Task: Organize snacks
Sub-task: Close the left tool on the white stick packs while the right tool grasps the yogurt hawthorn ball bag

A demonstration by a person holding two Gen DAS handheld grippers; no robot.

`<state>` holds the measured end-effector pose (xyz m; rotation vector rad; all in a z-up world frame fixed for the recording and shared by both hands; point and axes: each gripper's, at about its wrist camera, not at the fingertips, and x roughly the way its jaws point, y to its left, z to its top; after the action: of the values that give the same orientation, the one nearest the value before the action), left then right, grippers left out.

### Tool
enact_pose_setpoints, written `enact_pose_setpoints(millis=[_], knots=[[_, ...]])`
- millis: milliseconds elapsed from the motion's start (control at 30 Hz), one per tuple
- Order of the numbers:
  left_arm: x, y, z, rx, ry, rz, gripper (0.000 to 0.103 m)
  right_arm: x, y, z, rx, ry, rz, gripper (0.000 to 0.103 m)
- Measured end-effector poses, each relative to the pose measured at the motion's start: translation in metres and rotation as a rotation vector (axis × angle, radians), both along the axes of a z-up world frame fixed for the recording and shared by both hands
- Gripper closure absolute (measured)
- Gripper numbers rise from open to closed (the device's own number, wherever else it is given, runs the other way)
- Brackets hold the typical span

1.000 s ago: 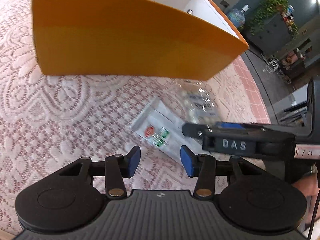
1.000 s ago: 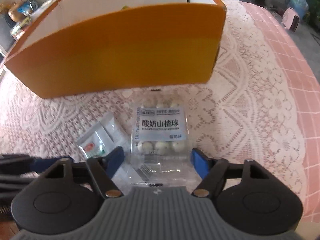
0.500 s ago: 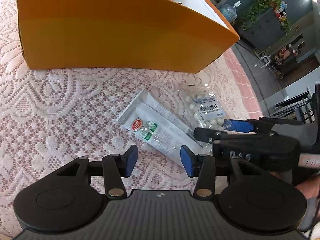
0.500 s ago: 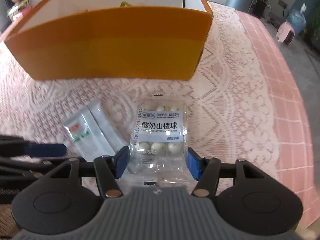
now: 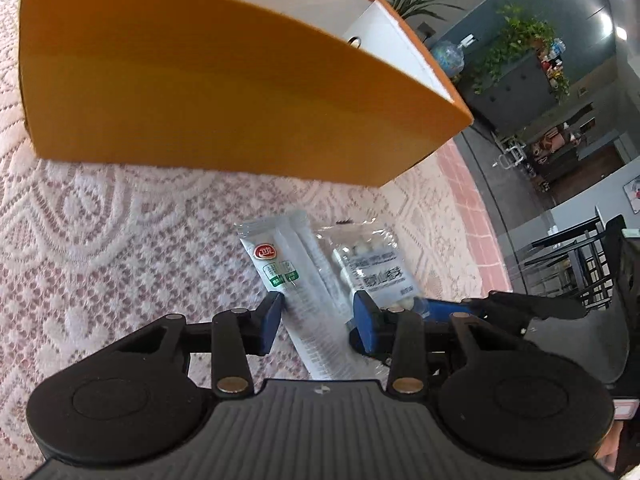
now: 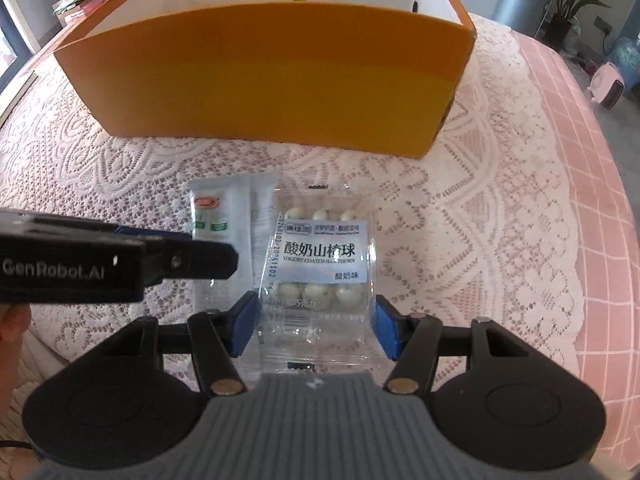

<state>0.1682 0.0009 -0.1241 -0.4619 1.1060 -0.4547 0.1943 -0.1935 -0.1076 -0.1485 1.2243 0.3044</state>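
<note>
The tabletop (image 6: 500, 208) is covered with a white lace cloth over pink, with a raised flower pattern. Two flat packets lie on it side by side, touching. The left gripper (image 5: 318, 322) has its blue-padded jaws open around the near end of the long white sachet (image 5: 294, 276), a matt strip with a red round logo. The right gripper (image 6: 316, 326) has its jaws open wider, around the near end of the clear crinkled bag of white balls (image 6: 320, 260), not pressing it. Beyond both jaws stands the smooth orange cardboard box (image 6: 272, 92), white inside; its contents are mostly hidden behind the front wall.
</note>
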Motion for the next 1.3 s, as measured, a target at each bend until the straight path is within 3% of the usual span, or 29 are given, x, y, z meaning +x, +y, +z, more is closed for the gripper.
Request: enact_pose_setpoints(millis=[167, 300, 400, 533, 600, 700, 933, 1033, 1300], knots=[[0.0, -0.005, 0.006, -0.038, -0.042, -0.012, 0.059, -0.001, -0.003, 0.001, 0.021, -0.007, -0.02, 0.044], [0.001, -0.008, 0.002, -0.177, -0.009, -0.05, 0.065, 0.001, -0.006, -0.001, 0.066, 0.014, -0.019, 0.044], [0.001, -0.018, -0.001, -0.05, -0.036, -0.029, 0.069, 0.0, -0.002, -0.001, 0.077, 0.019, -0.002, 0.044], [-0.002, -0.011, 0.002, -0.028, -0.028, 0.011, 0.068, -0.001, -0.003, 0.0, 0.048, -0.007, -0.028, 0.044], [-0.006, -0.005, 0.004, 0.02, -0.028, 0.031, 0.054, -0.003, -0.004, 0.002, 0.036, -0.032, -0.042, 0.044], [-0.012, -0.001, -0.006, 0.064, 0.054, 0.067, 0.046, -0.004, -0.005, 0.004, -0.007, -0.054, -0.051, 0.044], [-0.02, -0.011, -0.011, 0.1, 0.041, 0.039, 0.045, -0.008, 0.014, -0.006, -0.155, -0.045, 0.043, 0.044], [-0.018, -0.017, -0.012, 0.072, 0.038, 0.014, 0.053, -0.009, 0.013, -0.006, -0.142, -0.042, 0.061, 0.044], [-0.017, -0.007, -0.013, 0.011, 0.015, 0.041, 0.059, -0.006, 0.007, -0.006, -0.111, -0.022, 0.033, 0.044]])
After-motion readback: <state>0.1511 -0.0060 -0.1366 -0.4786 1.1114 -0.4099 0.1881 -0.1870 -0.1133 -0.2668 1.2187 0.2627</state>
